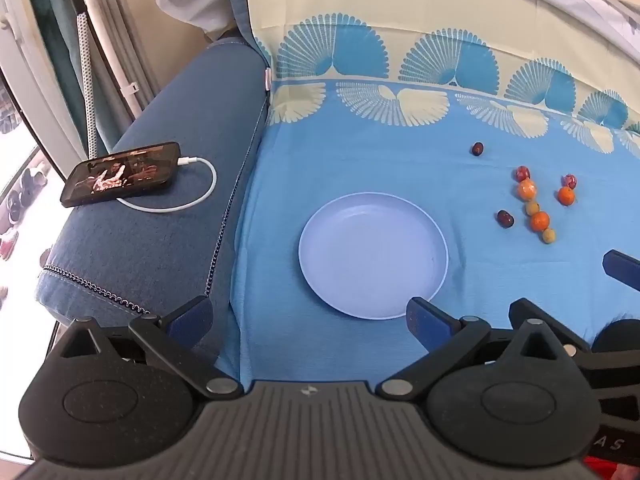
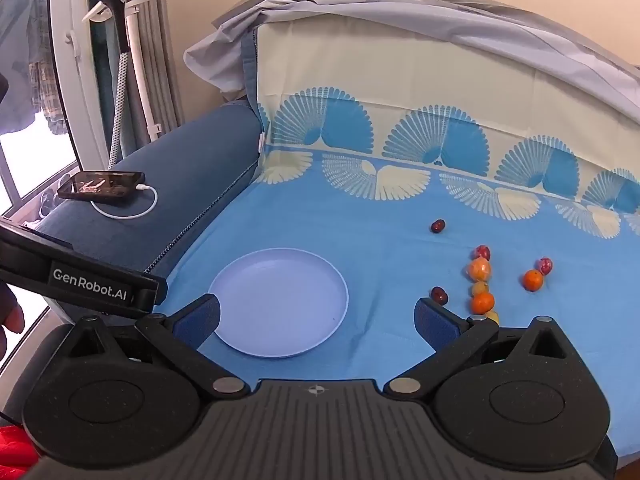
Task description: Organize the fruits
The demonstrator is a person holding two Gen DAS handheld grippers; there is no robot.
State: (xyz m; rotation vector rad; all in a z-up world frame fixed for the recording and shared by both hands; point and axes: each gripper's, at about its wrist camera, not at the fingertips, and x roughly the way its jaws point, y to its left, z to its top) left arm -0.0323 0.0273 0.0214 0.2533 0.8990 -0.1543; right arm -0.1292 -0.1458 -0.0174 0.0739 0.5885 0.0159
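Observation:
A pale blue plate (image 1: 320, 260) lies bare on the blue sheet; it also shows in the right wrist view (image 2: 240, 308). To its right lie several small fruits: oranges (image 1: 540, 221) (image 2: 482, 303), dark red fruits (image 1: 505, 219) (image 2: 439, 295) and small yellow ones (image 1: 549, 235). One dark fruit (image 1: 477, 149) (image 2: 438, 226) lies apart, farther back. My left gripper (image 1: 310, 320) is open and empty, near the plate's front edge. My right gripper (image 2: 318, 320) is open and empty, just before the plate and the fruits.
A phone (image 1: 120, 178) on a white charging cable (image 1: 192, 196) rests on the dark blue cushion (image 1: 160, 248) at the left. A patterned pillow (image 1: 400, 20) stands behind. The right gripper's finger (image 1: 620, 268) shows at the right edge; the left gripper's body (image 2: 80, 280) shows at the left.

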